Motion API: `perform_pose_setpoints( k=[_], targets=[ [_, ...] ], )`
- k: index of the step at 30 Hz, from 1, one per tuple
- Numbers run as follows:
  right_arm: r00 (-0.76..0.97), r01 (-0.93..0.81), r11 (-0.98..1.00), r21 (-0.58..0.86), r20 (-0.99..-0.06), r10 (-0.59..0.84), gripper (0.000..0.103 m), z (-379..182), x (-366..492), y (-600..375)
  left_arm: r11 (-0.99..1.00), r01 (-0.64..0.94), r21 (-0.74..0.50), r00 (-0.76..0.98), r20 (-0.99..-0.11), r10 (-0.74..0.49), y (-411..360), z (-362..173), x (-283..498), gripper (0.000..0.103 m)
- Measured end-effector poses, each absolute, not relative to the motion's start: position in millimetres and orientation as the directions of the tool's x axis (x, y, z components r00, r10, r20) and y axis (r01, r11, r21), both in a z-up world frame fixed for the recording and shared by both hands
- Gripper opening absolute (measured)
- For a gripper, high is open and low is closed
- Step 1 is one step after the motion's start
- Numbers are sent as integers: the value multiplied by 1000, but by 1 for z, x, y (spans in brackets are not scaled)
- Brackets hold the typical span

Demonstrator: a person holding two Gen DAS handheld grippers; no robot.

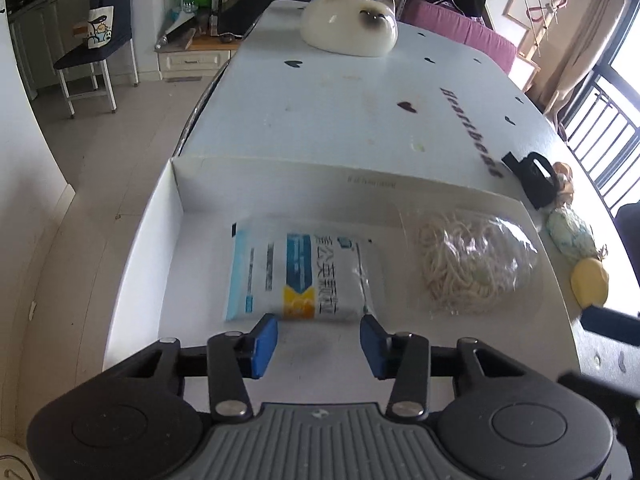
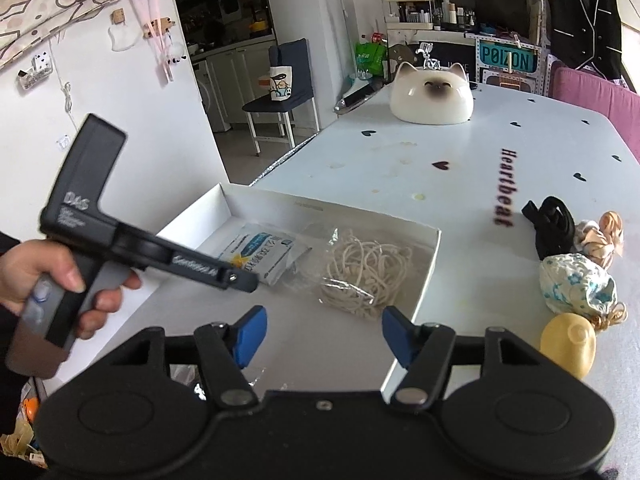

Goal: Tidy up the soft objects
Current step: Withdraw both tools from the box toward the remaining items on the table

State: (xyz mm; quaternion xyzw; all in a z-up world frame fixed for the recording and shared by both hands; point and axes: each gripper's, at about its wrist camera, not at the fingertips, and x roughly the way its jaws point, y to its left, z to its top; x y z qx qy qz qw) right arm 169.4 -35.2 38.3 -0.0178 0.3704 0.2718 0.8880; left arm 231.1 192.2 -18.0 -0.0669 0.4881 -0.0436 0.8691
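Sorting in progress: blue-and-white sachet [image 1: 296,272] and bagged cord [image 1: 472,260] lie in my white tray [image 1: 176,200]; my left gripper [image 1: 318,340] and right gripper [image 2: 324,334] stand apart, empty; next, I judge, reach right for the floral pouch [image 2: 576,284] beside the tray.

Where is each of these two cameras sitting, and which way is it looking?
Left wrist view: sits on the left gripper, looking down over its blue pads into the white box.
Right wrist view: sits on the right gripper, facing the box's right end; the person's hand holding the left gripper shows at the left.
Shared: blue packet, bag of cord, yellow ball, cat-shaped ornament.
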Motion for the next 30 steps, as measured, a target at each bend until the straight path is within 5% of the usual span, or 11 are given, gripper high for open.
perform_pose_setpoints(
  k=[10,23,30],
  targets=[
    [603,-483,858,173,-645,469,65,48,156,-42,986,27,-163,553,-819,-150,186,0,217,51],
    [645,-429,886,175,-628,436,66,59,141,-59,989,22,-147,624,-771,-128,179,32,173,86],
    [671,-412,898,156,-615,415,78,66,135,-65,992,16,-122,669,-736,-101,178,49,148,98]
  ],
)
